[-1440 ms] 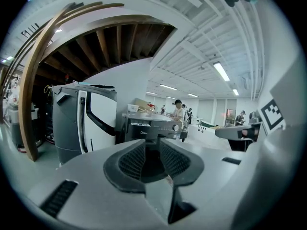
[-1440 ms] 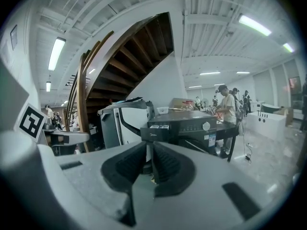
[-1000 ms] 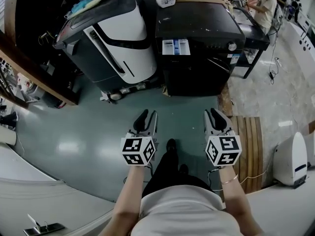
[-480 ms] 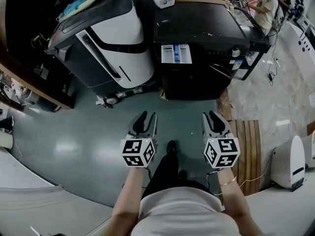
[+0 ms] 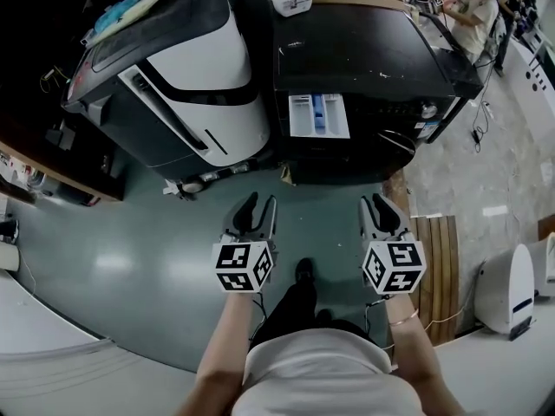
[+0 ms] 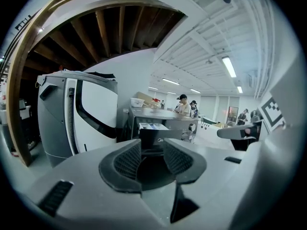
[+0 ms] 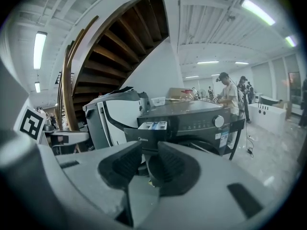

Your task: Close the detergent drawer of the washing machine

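A black front-loading washing machine [image 5: 364,59] stands ahead of me. Its white-and-blue detergent drawer [image 5: 317,115] is pulled out at the top left of the front. Both grippers hang over the green floor, well short of the machine and touching nothing. My left gripper [image 5: 258,208] is to the left of the drawer, its jaws opening with nothing between them. The right gripper [image 5: 378,208] stands open and empty, right of the drawer. The drawer [image 6: 152,126] shows beyond the left gripper [image 6: 152,159], and the drawer [image 7: 152,125] also lies just above the right gripper [image 7: 149,164].
A grey-and-white appliance [image 5: 186,76] stands left of the washer. A white tub [image 5: 291,0] rests on the washer's top. A slatted wooden mat [image 5: 436,258] lies on the floor at right, with a white device [image 5: 507,289] beyond. A person [image 5: 473,11] works far right.
The washer and its drawer have come nearer and lower in the head view as both grippers travelled forward towards them. Both stay side by side and empty.
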